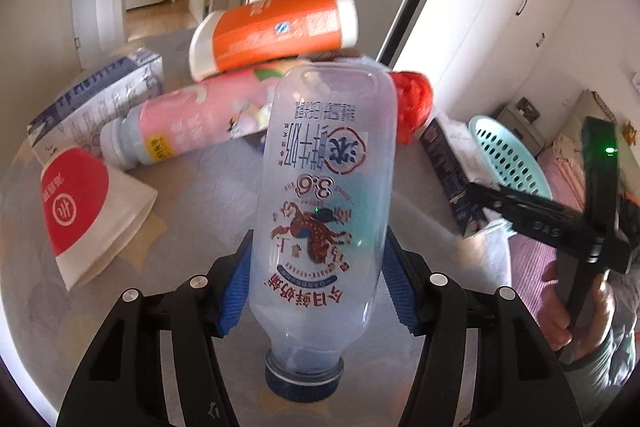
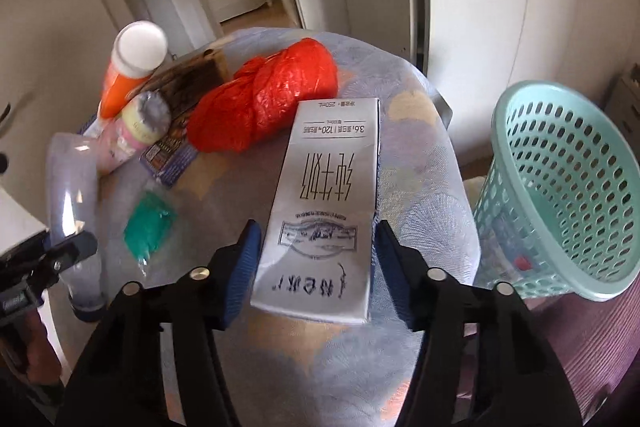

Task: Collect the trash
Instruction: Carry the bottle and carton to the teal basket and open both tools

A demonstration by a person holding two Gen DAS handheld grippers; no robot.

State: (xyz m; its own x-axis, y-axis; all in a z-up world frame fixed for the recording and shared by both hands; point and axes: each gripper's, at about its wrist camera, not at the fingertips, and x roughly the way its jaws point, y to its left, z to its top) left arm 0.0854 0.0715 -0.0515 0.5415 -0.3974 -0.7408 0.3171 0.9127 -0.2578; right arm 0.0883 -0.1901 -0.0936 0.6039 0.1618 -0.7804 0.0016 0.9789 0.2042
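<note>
Left gripper [image 1: 316, 283] clamps clear milk bottle [image 1: 320, 195], cap toward camera, above table [image 1: 192, 211] middle. Right gripper [image 2: 316, 275] clamps white milk carton [image 2: 326, 211] near table's right edge. Orange canister [image 1: 272, 27], pink bottle [image 1: 188, 123], red bag [image 2: 264, 95] crowd far side. Teal basket [image 2: 560, 187] stands beside right edge.

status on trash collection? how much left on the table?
Done: the mint perforated plastic basket already holds some items. In hand: left gripper grips a clear plastic milk bottle; right gripper brackets a white milk carton. Left: red crumpled plastic bag, orange tube, pink bottle.
</note>
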